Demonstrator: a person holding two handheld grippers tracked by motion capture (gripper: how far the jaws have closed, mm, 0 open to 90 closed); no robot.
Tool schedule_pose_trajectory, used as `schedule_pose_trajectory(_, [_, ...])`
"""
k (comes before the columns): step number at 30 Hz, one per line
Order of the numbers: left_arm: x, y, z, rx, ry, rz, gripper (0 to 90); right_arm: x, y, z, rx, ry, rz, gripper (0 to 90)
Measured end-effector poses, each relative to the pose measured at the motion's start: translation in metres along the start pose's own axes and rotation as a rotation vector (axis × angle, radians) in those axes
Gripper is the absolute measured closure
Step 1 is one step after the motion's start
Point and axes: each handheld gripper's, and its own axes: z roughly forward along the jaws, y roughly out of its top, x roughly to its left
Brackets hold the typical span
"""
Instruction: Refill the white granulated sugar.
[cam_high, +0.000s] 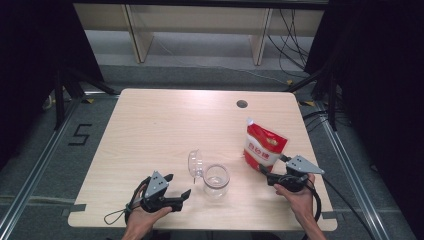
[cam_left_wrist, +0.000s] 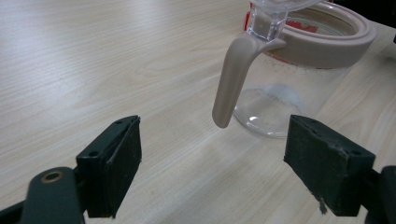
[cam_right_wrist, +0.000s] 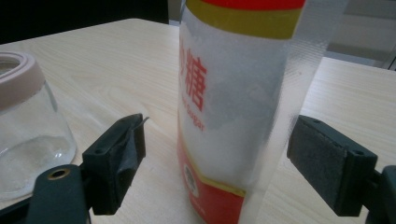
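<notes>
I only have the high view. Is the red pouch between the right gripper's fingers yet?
Observer: Yes. The right gripper straddles the pouch, its fingers clear of it on both sides.
Operator: Anything in the jar?
Observer: The jar holds what looks like a thin white dusting on its bottom.
Operator: And the left gripper?
Observer: The left gripper is open over bare table, with the jar's beige clasp just ahead.

**Open worktop at the far left, crowded near edge**

The far and left worktop (cam_high: 150, 120) is left free for passage. Between the two grippers the way is blocked by the glass jar (cam_high: 216, 181) with its opened lid (cam_high: 195, 163). The red-and-white pouch (cam_high: 264, 145) stands upright between the right gripper's (cam_high: 272, 169) parted fingers (cam_right_wrist: 119, 158).
</notes>
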Motion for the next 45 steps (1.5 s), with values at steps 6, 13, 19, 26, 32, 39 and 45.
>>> schedule_pose_trajectory(6, [0.001, 0.001, -0.003, -0.006, 0.009, 0.001, 18.4, -0.005, 0.000, 0.005, -0.013, 0.006, -0.053, 23.5])
schedule_pose_trajectory(13, [0.000, 0.000, -0.001, -0.007, -0.001, 0.005, 18.4, -0.007, -0.002, 0.014, 0.000, 0.025, -0.053, 26.7])
schedule_pose_trajectory(19, [0.000, 0.000, -0.002, -0.013, 0.002, 0.000, 18.4, -0.006, -0.003, 0.020, -0.021, 0.037, -0.026, 28.9])
schedule_pose_trajectory(26, [-0.001, 0.000, -0.001, -0.008, -0.003, -0.003, 18.4, -0.009, -0.003, 0.024, -0.045, 0.047, -0.016, 31.5])
schedule_pose_trajectory(32, [0.000, 0.000, -0.001, -0.012, -0.002, 0.008, 18.4, -0.014, -0.004, 0.028, -0.054, 0.069, -0.031, 33.9])
schedule_pose_trajectory(39, [-0.001, 0.001, -0.002, -0.016, -0.006, 0.018, 18.4, -0.012, -0.005, 0.031, -0.087, 0.054, -0.007, 34.9])
schedule_pose_trajectory(45, [-0.001, 0.001, -0.003, -0.014, -0.005, 0.022, 18.4, -0.013, -0.005, 0.035, -0.079, 0.060, -0.038, 36.4])
